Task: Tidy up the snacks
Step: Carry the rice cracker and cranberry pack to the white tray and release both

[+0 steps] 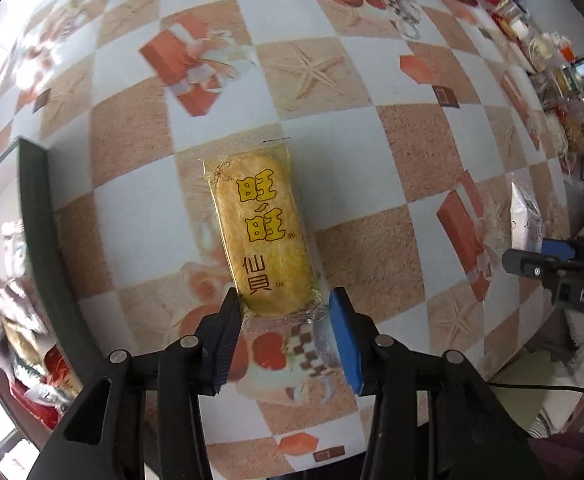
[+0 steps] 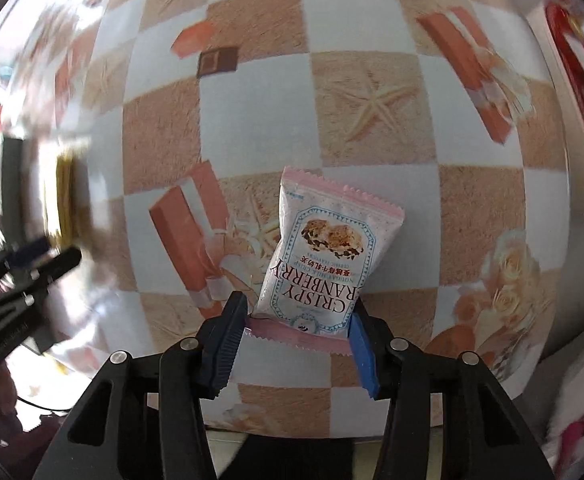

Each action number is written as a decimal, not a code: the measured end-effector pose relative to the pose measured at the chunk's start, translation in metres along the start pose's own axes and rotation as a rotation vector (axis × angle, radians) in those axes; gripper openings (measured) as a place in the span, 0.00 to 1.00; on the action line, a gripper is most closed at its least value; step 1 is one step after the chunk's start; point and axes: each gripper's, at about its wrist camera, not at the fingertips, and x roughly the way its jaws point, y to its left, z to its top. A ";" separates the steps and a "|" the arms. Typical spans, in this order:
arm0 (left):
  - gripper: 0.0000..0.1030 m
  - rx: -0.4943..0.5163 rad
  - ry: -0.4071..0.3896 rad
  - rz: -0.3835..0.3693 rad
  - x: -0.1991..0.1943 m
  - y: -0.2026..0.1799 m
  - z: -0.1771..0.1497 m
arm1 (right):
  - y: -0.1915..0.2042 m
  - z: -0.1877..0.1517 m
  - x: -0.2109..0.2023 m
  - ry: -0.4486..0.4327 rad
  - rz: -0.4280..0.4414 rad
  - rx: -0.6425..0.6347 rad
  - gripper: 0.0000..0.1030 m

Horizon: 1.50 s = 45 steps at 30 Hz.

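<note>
Left gripper: jaws part-closed, pads clamped on the clear end seal of a yellow rice cracker pack. Print on it reads 旺旺, then 仙贝 with a TM mark. The pack hangs forward from the jaws over the checkered tablecloth; can't tell whether its far end touches the cloth.

Right gripper: jaws part-closed, pinching the pink crimped edge of a white-and-pink packet. Label reads "CRISPY CRANBERRY", upside down in this view, with smaller Chinese text in red and a picture of a nut-and-berry cluster inside a blue frame. The packet sticks out ahead of the fingers above the same cloth.

Containers:
- dark-rimmed bin at the left edge of the left wrist view, holding a pile of wrapped snacks in mixed red, gold and white wrappers. No labels legible.
- red tray at the top right of the right wrist view. Blurred, contents unreadable.

More loose snack packs line the far right table edge in the left wrist view, too small to read.

Right tool body in the left wrist view shows the letters "DAB", cut off.
</note>
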 end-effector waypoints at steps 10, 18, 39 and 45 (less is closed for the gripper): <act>0.46 -0.098 -0.111 0.019 -0.054 0.036 -0.014 | 0.043 0.028 -0.029 -0.023 0.074 -0.063 0.50; 0.46 -0.247 -0.183 0.078 -0.081 0.096 -0.049 | 0.147 0.063 -0.053 -0.041 0.081 -0.302 0.50; 0.46 -0.507 -0.122 0.105 -0.067 0.212 -0.131 | 0.373 0.041 -0.031 0.008 0.082 -0.701 0.50; 0.47 -0.522 -0.083 0.090 -0.052 0.218 -0.142 | 0.405 0.032 -0.016 0.029 0.079 -0.733 0.50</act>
